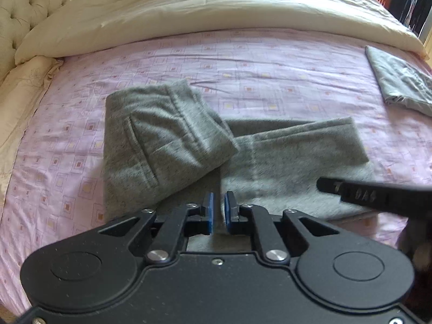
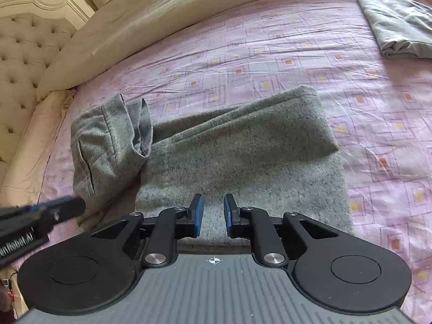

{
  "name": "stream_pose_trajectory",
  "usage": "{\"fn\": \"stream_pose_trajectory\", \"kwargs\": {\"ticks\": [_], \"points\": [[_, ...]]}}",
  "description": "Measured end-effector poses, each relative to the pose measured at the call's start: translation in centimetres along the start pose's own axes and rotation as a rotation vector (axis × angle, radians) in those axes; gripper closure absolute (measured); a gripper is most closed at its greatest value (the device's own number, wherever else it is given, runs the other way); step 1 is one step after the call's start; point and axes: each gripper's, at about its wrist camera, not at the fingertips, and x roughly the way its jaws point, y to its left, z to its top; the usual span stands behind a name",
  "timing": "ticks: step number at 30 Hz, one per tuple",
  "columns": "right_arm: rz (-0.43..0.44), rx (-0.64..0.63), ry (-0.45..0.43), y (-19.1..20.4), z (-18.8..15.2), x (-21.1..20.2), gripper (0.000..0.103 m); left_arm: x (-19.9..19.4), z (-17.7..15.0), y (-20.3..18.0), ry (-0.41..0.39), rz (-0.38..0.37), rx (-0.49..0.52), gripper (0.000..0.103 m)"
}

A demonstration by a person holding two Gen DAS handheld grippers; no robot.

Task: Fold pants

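Grey pants (image 1: 172,145) lay part-folded mid-bed on pink sheet (image 1: 243,62); judged soft, light, floppy, best pinched at doubled near edge; left gripper (image 1: 218,210) and right gripper (image 2: 213,212) narrowly apart, holding nothing.

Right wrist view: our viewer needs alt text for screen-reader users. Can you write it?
Grey pants lie partly folded on a pink patterned bedsheet, one end bunched at left. The right gripper hovers above them, jaws slightly apart and empty. A folded grey cloth lies top right.

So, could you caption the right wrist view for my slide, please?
Right gripper empty above half-folded grey pants on pink bedsheet.
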Motion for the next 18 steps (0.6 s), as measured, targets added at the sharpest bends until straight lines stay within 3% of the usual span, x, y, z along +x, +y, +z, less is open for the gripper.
{"fn": "stream_pose_trajectory", "kwargs": {"ticks": [6,11,18], "points": [[0.107,-0.032,-0.021,3.1,2.8,1.9,0.072,4.6,-3.3,4.2,0.110,0.078,-0.014,0.083],[0.154,-0.115,-0.023,6.3,4.8,4.4,0.048,7.5,-5.8,7.0,0.202,0.074,-0.045,0.083],[0.165,-0.138,0.054,8.0,6.8,9.5,0.045,7.8,-7.4,8.3,0.181,0.007,-0.060,0.083]]}}
